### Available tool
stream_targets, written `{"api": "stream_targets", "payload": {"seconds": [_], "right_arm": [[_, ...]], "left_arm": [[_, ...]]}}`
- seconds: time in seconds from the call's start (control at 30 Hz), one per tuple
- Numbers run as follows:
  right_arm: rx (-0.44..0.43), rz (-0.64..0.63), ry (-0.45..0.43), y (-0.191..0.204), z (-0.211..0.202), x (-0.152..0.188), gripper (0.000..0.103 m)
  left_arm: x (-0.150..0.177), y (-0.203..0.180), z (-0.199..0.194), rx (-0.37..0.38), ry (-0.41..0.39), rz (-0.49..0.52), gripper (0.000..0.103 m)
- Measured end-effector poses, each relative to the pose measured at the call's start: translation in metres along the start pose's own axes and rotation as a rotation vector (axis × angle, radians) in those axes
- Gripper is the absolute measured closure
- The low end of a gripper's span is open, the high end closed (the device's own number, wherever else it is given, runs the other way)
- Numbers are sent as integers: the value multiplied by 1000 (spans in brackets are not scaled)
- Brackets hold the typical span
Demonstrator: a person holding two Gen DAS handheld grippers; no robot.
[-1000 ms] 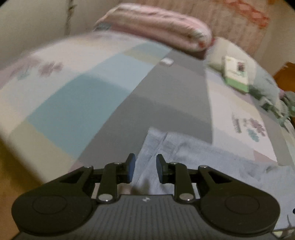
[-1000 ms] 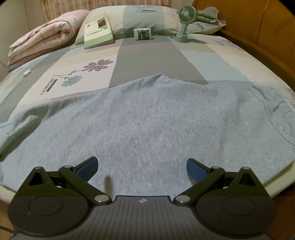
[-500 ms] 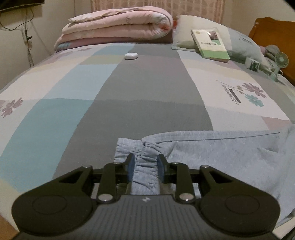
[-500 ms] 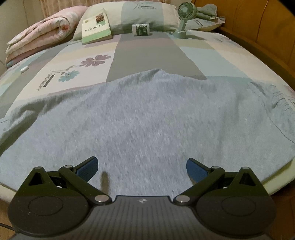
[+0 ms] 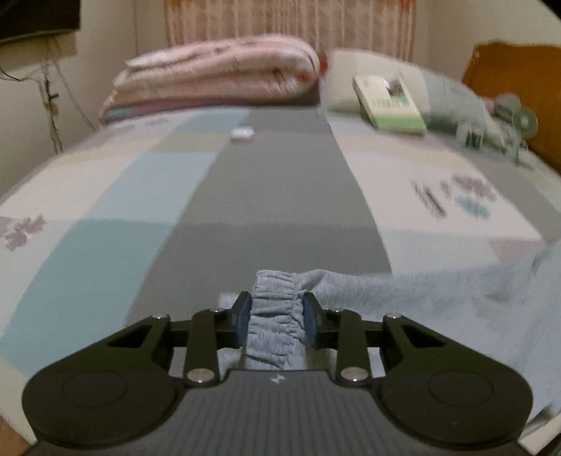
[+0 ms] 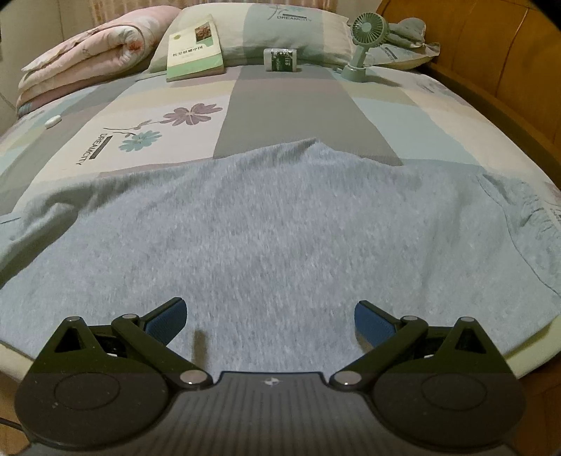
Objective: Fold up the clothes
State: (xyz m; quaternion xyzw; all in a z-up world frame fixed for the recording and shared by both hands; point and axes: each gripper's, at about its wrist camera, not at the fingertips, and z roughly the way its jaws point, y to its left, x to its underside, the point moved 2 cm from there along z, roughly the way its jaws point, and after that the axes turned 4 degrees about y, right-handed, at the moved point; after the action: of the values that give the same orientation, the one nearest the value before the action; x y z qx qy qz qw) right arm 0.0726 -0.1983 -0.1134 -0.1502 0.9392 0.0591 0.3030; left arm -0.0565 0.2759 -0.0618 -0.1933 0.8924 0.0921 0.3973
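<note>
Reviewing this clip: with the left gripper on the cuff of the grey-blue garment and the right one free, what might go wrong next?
1. The left gripper pinches only the gathered cuff, bunched between its fingers; the jaws have just been closing, but a pull may still slip it out.
2. The right gripper is open above the garment, pinning nothing, so the whole piece may drag along the bedsheet rather than fold.

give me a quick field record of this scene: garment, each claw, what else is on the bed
garment: light blue-grey knit sweatpants spread flat on the patchwork bedsheet
left claw: closed on the gathered elastic cuff, jaws just narrowed
right claw: open, above the fabric, holding nothing
far end: folded pink quilt, green paperback book, small green desk fan, pillow
</note>
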Motion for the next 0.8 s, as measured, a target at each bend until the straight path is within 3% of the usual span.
{"api": "stream_targets", "payload": {"seconds": [0.13,0.23,0.4,0.5,0.63,0.8], "right_arm": [[-2,-9,-1,2,0,-2,0],[-1,-7,-3,2,0,-2,0],[4,2,-4,0,-1,-3,0],[5,4,-1,0,1,-3,0],[-1,-12,2,3,1,-2,0],[-28,-63,-16,10,-4,-9,0]], "left_arm": [[-7,6,-3,13,-10,-35,73],[-3,10,7,-21,12,-54,73],[2,25,19,-38,36,-156,73],[2,26,22,-39,47,-144,72],[-1,31,23,-23,67,-169,69],[-11,36,-1,-9,19,-195,59]]}}
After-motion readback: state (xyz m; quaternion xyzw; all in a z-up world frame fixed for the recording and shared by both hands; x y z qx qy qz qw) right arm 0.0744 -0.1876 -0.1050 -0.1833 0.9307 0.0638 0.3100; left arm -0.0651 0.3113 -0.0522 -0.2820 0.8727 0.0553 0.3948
